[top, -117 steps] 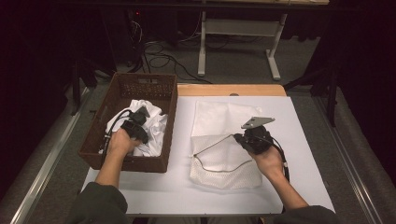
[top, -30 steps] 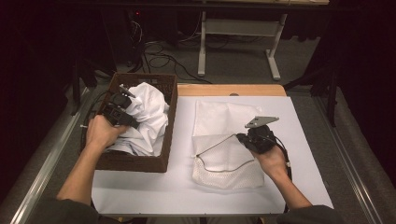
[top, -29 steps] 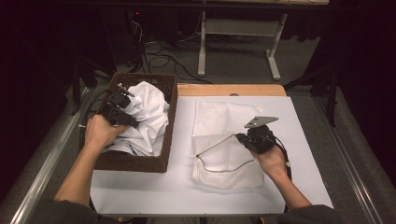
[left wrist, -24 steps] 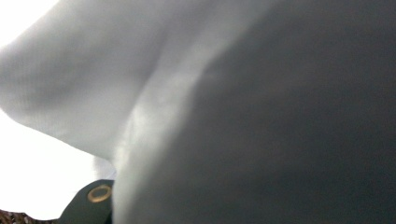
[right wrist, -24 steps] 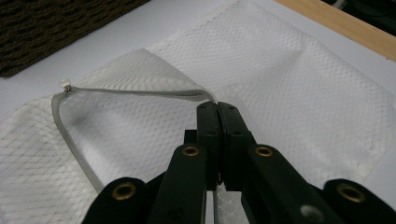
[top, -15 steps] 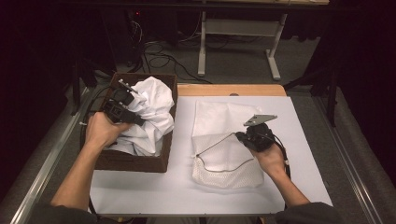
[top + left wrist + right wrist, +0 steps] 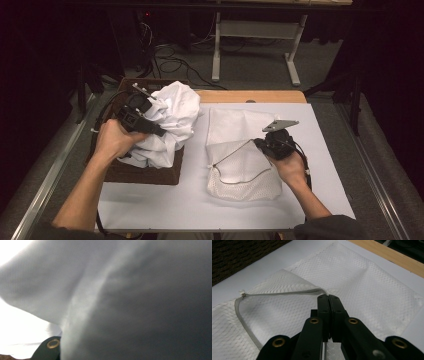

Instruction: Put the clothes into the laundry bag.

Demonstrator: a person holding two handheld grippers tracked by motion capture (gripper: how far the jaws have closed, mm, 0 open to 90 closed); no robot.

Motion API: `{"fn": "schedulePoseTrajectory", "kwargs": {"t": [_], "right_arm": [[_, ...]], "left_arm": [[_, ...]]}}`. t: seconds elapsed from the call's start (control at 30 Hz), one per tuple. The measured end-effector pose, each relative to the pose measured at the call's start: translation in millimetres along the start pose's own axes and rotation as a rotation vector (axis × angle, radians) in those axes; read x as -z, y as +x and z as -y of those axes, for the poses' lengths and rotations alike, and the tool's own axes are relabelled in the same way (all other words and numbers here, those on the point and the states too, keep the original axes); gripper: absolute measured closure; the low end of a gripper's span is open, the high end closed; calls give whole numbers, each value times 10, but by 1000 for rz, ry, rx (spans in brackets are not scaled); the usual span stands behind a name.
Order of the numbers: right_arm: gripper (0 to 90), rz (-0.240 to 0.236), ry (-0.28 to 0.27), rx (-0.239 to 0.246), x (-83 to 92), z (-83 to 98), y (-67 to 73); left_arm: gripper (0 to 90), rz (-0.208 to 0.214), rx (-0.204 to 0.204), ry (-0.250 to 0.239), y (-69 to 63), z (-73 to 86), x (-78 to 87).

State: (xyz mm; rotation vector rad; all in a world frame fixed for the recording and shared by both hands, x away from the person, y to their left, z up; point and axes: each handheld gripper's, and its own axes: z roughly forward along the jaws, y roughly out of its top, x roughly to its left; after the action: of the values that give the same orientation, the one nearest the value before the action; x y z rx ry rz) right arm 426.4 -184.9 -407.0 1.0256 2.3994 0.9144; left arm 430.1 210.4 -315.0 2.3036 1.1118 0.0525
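A crumpled white cloth (image 7: 172,112) bulges up out of the brown woven basket (image 7: 145,172) at the table's left. My left gripper (image 7: 157,131) is buried in it from the left and shut on a bunch of it. In the left gripper view the cloth (image 7: 125,302) hangs right against the lens. A white mesh bag (image 7: 240,177) lies flat at mid-table, its grey zipper (image 7: 282,293) undone. My right gripper (image 7: 257,143) is shut on the bag's zipper edge and holds that rim up a little. In the right gripper view its jaws (image 7: 328,297) meet on that edge.
White table surface (image 7: 200,205) lies bare in front of the bag and basket. A wooden strip (image 7: 250,96) runs along the far edge. Metal rails (image 7: 45,185) flank the table. Cables (image 7: 170,65) and a stand's legs (image 7: 250,30) are on the floor beyond.
My left gripper has risen and shifted right with the cloth, pulling more of it above the basket's rim. The right gripper and the bag have not moved.
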Motion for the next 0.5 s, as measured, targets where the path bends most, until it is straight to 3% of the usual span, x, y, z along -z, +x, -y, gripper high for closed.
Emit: {"fn": "schedulePoseTrajectory", "kwargs": {"t": [0.33,0.5], "right_arm": [[898,14,2,-23,10,23,-78],[899,16,1,-39,16,24,-94]], "left_arm": [[759,15,-73,24,-241,-83,-53],[759,48,-123,30,-407,-121,-79]]}}
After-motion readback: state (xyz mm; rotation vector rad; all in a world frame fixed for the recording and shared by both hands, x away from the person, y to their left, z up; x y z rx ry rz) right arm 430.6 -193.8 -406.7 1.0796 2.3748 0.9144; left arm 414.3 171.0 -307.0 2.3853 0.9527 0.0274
